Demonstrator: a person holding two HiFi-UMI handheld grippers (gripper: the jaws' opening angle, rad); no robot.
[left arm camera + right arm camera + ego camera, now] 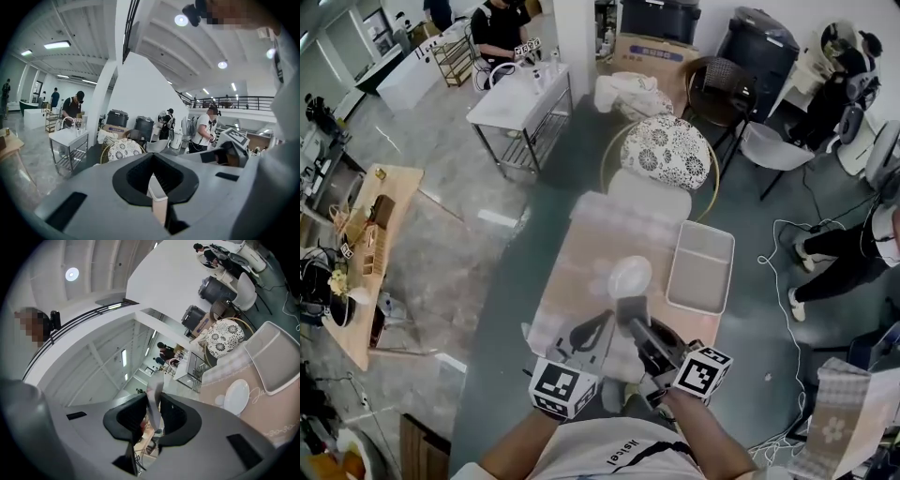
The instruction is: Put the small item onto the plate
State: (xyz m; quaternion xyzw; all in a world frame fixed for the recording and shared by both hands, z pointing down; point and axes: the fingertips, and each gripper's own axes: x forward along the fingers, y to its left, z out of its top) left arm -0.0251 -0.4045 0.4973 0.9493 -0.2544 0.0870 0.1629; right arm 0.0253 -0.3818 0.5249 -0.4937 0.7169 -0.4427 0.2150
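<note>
A white plate (630, 276) lies in the middle of the pink-covered table (581, 272); in the right gripper view the plate (236, 396) sits off to the right, below the jaws. My right gripper (636, 319) hovers just short of the plate's near edge, shut on a thin flat grey small item (631, 307). In its own view the small item (153, 399) stands upright between the pads of the right gripper (154, 417). My left gripper (605, 323) is beside it on the left, shut and holding nothing; the left gripper (157, 187) points out level across the room.
A white rectangular tray (701, 267) sits on the table's right side, close to the plate. A white cover (649, 197) lies at the table's far end, with a patterned round chair (666, 150) behind it. People work at tables farther back.
</note>
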